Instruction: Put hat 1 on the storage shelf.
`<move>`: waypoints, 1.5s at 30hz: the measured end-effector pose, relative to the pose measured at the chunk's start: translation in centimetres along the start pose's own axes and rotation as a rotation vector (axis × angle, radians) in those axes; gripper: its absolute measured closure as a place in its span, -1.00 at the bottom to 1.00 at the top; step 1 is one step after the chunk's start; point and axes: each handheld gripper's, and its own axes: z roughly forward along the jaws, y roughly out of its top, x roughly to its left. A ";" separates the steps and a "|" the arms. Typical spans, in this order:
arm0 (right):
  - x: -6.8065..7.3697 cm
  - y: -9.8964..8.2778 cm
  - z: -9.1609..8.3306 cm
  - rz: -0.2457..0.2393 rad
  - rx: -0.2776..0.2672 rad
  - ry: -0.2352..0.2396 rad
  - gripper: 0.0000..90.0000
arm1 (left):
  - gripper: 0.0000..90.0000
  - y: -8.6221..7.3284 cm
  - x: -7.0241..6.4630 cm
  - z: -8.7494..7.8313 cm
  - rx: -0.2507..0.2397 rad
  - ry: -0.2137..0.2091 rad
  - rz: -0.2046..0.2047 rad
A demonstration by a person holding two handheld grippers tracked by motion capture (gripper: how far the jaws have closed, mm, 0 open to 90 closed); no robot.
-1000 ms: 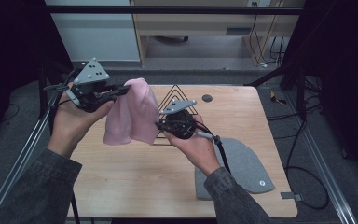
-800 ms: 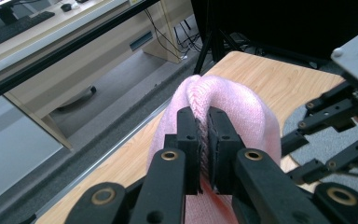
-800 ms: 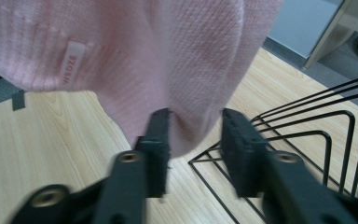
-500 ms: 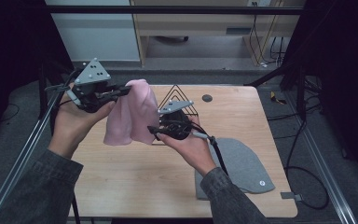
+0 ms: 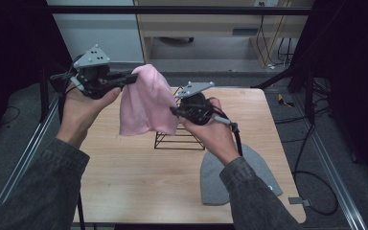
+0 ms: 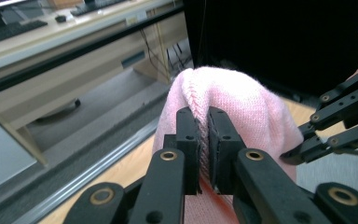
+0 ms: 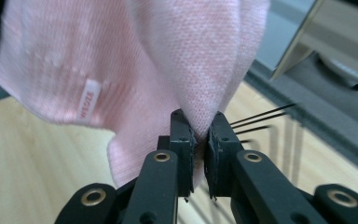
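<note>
High view showed you holding the pink hat in the air above the far half of the table, strung between both grippers. Your left gripper had the hat's upper edge, up at the left, well above the wood. Your right gripper sat lower and nearer the middle, at the hat's right side, just over the black wire stand. The hat hung down in front of that stand and hid part of it.

Left gripper view showed its jaws clamped tight on a fold of the pink knit, the ribbed edge pinched between the pads. Your other gripper showed at the right of that view, close to the cloth.

Right gripper view showed the jaws of that gripper having just been closing, and they were pressed on a pinch of the hat, with cloth between the pads. A small white label was sewn on the hat's face, to the left of the jaws. Thin black wires of the stand ran behind the right jaw.

A grey hat lay flat at the near right of the table, partly under your right sleeve, well apart from the pink one.
</note>
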 end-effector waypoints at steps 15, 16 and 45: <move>-5.5 1.8 -1.8 -0.052 -0.022 -0.146 0.84 | 0.86 2.5 1.3 5.4 -0.043 0.025 0.037; -5.8 1.7 -1.6 -0.054 -0.019 -0.151 0.84 | 0.86 2.4 1.4 6.0 -0.045 0.020 0.034; -8.2 -3.4 -0.2 -0.014 0.034 -0.156 0.84 | 0.85 -0.1 -0.5 10.6 0.029 -0.026 0.052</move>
